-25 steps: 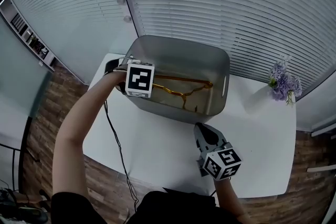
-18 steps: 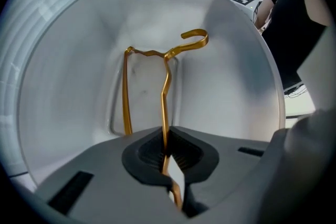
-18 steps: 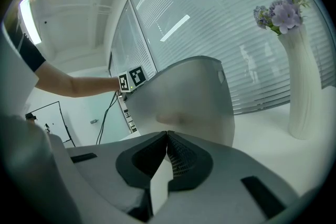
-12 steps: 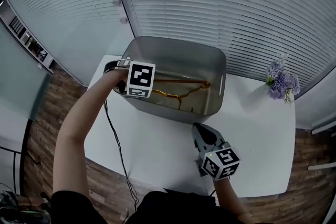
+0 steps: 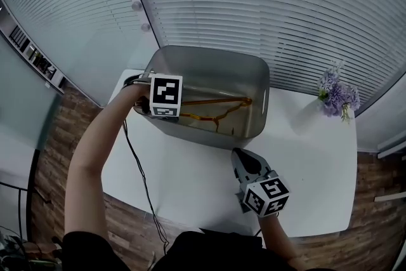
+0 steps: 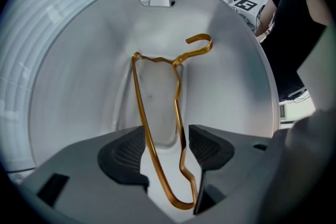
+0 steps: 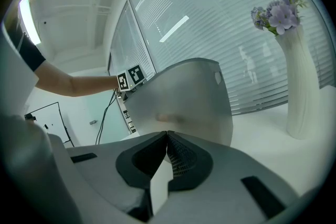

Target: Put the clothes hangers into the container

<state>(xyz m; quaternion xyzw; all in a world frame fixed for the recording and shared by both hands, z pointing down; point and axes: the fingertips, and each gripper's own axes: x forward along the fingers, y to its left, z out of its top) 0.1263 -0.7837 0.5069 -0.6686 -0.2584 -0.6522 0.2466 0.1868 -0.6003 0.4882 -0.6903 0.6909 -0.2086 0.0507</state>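
Hanger (image 6: 142,124) lies in the bin (image 6: 79,86) — left gripper (image 6: 167,152) has just been opening, jaws wide, wire loose between them. Right gripper (image 7: 167,147) pinched together, empty. No other hangers visible — likely finished.

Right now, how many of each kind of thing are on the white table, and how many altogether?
Grey container: 1
Gold hanger, lying inside the container: 1
Vase of purple flowers: 1
Total: 3
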